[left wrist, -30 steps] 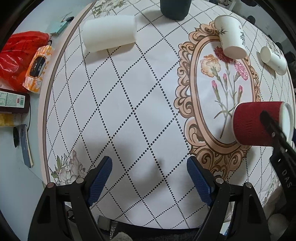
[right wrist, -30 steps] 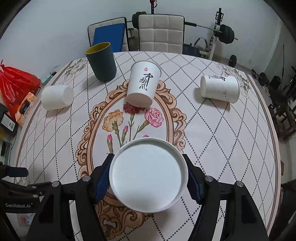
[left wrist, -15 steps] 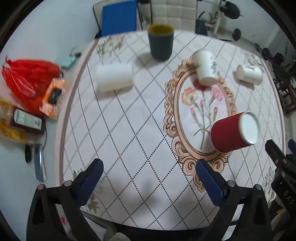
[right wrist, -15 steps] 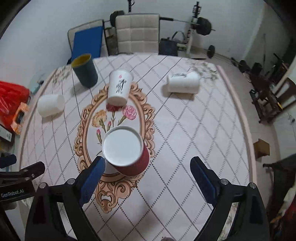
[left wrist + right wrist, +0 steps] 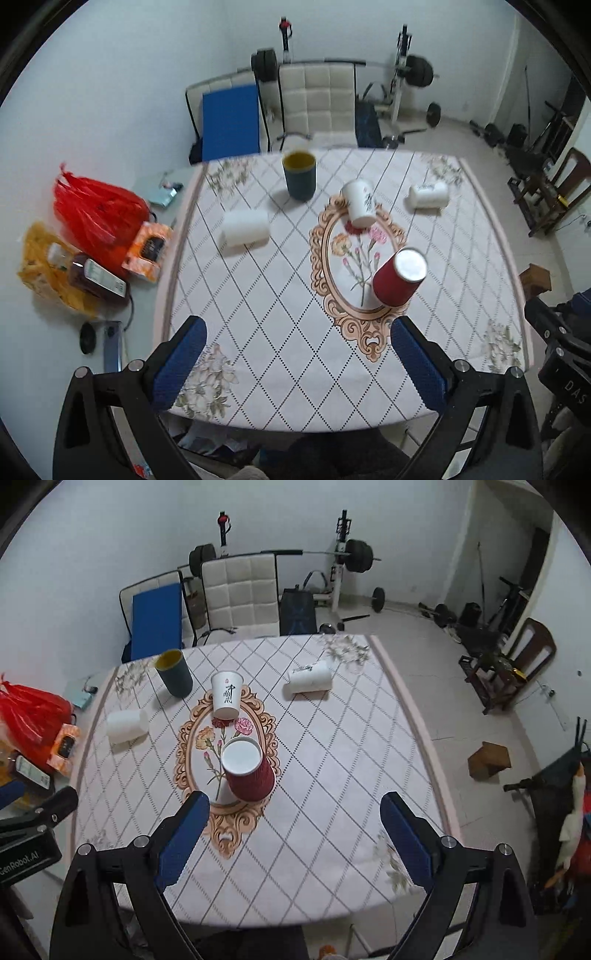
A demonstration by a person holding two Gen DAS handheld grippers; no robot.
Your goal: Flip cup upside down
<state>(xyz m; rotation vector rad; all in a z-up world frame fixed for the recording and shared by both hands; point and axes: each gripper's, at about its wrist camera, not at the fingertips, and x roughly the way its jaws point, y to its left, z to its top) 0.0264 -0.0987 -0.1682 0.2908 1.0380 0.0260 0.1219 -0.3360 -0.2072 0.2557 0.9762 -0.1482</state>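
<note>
The red cup (image 5: 248, 771) stands upside down on the table (image 5: 332, 775), mouth down on the cloth and white flat base facing up. Its wall is dark red and ribbed, widening from the base toward the rim that meets the cloth. It sits at the near right part of the ornate oval frame printed on the tablecloth, beside the printed carnation stems. From my left wrist view the same red cup (image 5: 398, 282) looks tilted, which may be only the lens.

My right gripper (image 5: 293, 834) is held above the near edge of the table, its blue-padded fingers (image 5: 183, 834) spread wide with nothing between them; the cup is ahead of it, close to the left finger but apart from it. My left gripper (image 5: 297, 360) is likewise wide apart and holds nothing, and the cup lies ahead of its right finger, not touching.

Farther back on the table a white paper cup with black characters (image 5: 226, 695) stands upright at the far end of the oval. A dark cup with a yellow inside (image 5: 173, 672) stands upright to its left. Two plain white cups lie on their sides, one at the left (image 5: 126, 725) and one at the right (image 5: 309, 681).
</note>
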